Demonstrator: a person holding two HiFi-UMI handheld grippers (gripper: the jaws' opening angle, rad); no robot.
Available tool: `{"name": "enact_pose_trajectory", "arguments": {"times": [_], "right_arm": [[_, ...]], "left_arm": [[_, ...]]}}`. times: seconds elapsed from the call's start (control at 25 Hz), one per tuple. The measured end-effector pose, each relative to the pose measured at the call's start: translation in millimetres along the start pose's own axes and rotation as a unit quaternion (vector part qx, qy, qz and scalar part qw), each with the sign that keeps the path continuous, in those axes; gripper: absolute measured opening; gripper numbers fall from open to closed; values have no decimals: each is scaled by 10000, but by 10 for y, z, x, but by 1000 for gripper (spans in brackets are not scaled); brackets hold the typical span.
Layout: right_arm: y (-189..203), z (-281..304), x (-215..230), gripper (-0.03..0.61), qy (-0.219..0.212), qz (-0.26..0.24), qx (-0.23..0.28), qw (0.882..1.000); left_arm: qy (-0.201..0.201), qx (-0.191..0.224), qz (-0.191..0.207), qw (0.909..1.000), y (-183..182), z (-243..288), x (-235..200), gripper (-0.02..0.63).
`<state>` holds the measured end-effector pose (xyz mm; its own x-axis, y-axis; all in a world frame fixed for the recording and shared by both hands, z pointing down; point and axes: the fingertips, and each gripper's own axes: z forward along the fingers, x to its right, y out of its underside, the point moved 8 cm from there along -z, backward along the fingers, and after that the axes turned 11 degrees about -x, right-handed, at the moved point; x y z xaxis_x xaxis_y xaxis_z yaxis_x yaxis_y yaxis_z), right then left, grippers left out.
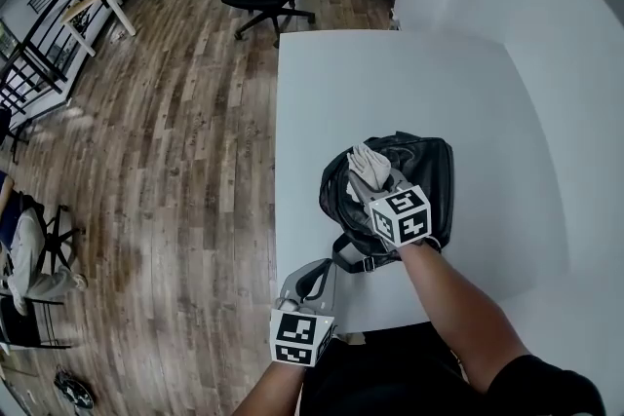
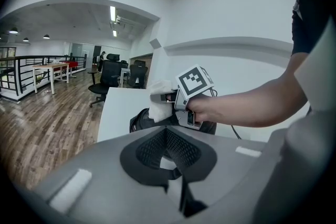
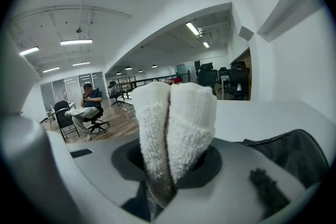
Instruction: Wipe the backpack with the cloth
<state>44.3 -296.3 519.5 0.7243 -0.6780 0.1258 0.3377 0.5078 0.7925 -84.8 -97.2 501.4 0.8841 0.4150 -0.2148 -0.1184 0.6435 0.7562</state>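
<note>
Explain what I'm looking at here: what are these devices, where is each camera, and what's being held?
A person holds a hand-operated claw in each hand; no robot is involved. The head view looks down from a camera on the person's head. The other two pictures come from cameras riding on each claw, looking along its jaws. A black backpack lies on the white table. The right claw is shut on a folded white cloth, held over the backpack. The left claw is shut and empty, at the table's near edge.
</note>
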Motion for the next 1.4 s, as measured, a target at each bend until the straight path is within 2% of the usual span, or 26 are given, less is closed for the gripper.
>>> {"name": "enact_pose_trajectory", "arguments": {"times": [1.4], "right_arm": [[-74, -1006, 589, 100, 1041, 217, 490, 9931]], "left_arm": [[563, 102, 573, 9967, -223, 120, 387, 6]]}}
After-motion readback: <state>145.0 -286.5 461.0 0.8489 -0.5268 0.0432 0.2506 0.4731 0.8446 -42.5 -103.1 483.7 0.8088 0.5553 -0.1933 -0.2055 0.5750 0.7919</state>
